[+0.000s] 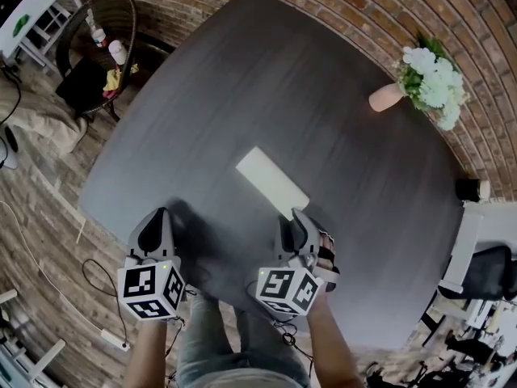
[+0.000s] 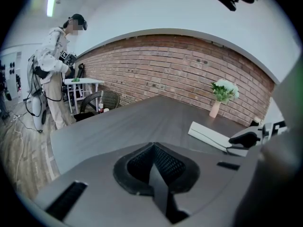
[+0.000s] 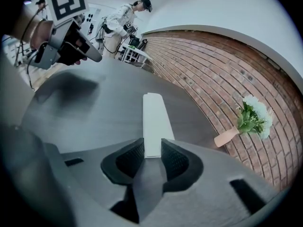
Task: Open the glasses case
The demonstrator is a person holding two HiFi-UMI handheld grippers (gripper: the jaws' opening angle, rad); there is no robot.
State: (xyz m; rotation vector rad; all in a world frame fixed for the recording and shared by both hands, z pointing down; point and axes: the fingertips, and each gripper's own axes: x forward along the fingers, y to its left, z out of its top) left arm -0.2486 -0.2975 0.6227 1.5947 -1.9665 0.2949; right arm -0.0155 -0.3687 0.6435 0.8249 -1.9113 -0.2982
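Note:
A long white glasses case [image 1: 272,182] lies closed and slantwise on the dark round table [image 1: 323,87]. My right gripper [image 1: 296,221] is at the case's near end. In the right gripper view the case [image 3: 154,122] runs straight ahead, its near end held between the two pads of my right gripper [image 3: 152,148]. My left gripper [image 1: 153,225] hovers over bare table to the left, well apart from the case. Its jaws meet with nothing between them [image 2: 154,148]. From there the case [image 2: 210,135] shows at the right, with the right gripper [image 2: 246,137] at its end.
A pink vase [image 1: 388,97] of white flowers [image 1: 436,79] stands at the table's far right, near a brick wall. A wicker chair [image 1: 101,39] with small items stands beyond the far left edge. A person [image 2: 52,65] stands in the background.

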